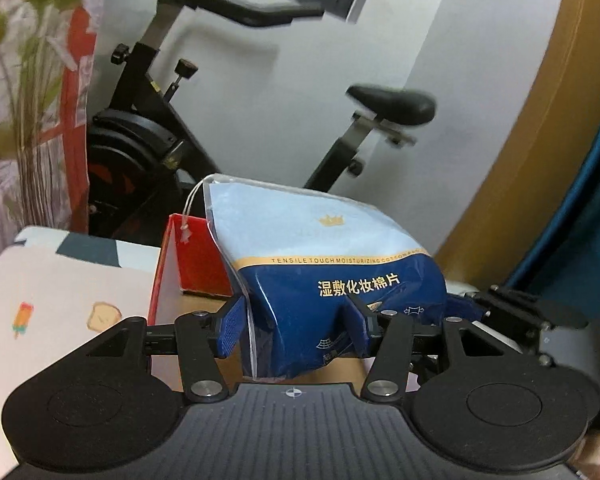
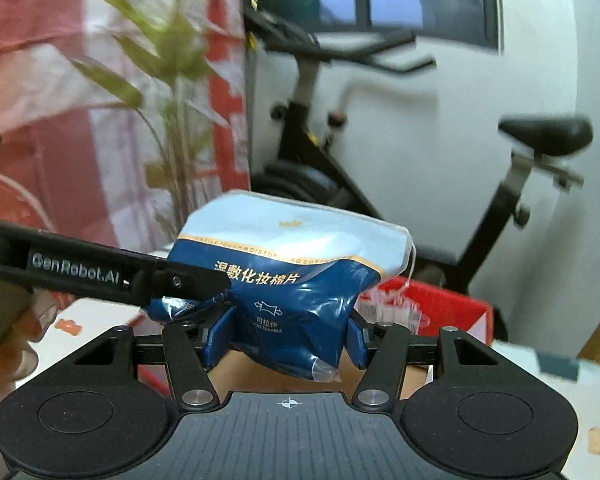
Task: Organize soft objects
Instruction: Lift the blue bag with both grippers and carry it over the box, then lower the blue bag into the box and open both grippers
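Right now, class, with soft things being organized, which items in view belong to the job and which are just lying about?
Belongs to the job:
- bag of cotton pads, pinched by both grippers
- left gripper
- right gripper
- red box beneath the bag

Just lying about:
- exercise bike
- bamboo plant
- printed tablecloth

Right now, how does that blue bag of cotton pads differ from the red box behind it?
The blue bag is soft, crinkled plastic, dented where both grippers pinch it; the red box is stiff, with straight edges. The blue bag is held in the air by the left gripper and the right gripper; the red box rests on the surface beneath it. The blue bag is sealed; the red box stands open. Both are glossy retail packaging.
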